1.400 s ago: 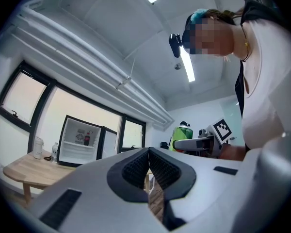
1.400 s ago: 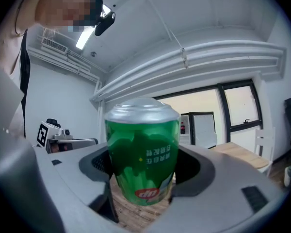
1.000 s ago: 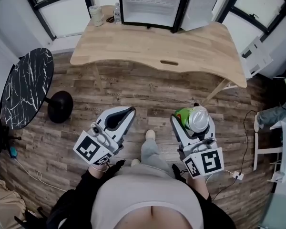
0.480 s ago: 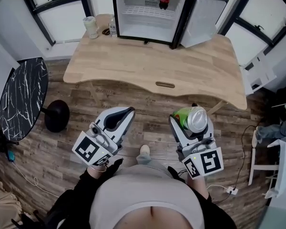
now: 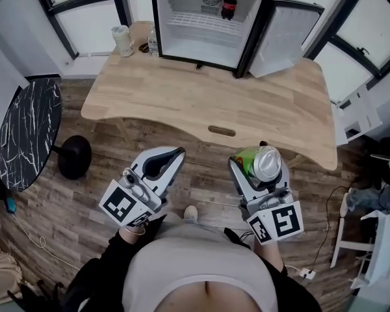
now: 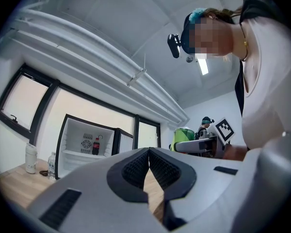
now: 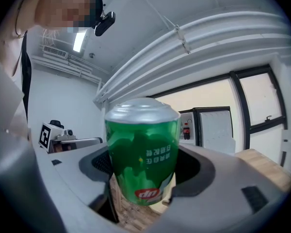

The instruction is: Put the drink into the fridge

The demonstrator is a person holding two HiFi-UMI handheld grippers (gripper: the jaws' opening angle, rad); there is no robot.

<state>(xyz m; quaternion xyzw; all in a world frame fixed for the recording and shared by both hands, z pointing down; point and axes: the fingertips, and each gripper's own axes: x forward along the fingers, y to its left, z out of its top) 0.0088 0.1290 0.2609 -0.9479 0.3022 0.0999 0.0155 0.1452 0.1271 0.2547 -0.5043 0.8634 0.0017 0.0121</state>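
A green drink can [image 5: 260, 162] with a silver top is clamped between the jaws of my right gripper [image 5: 257, 168], held over the floor in front of the desk; the right gripper view shows the green drink can [image 7: 142, 154] upright between the dark pads. My left gripper [image 5: 162, 164] is shut and empty, its ribbed pads [image 6: 136, 168] meeting at the tips. The small fridge [image 5: 207, 23] stands open at the back of the wooden desk [image 5: 201, 99], with a cola bottle [image 5: 229, 4] on its upper shelf. Its door [image 5: 287, 31] swings out to the right.
A pale cup [image 5: 121, 39] and a small bottle [image 5: 149, 43] stand left of the fridge on the desk. A black marble round table [image 5: 23, 134] is at the left. White furniture [image 5: 361, 112] and cables lie to the right on the wood floor.
The desk and fridge have slid lower and nearer in the head view, showing more of the fridge's inside. Both grippers keep their places and states.
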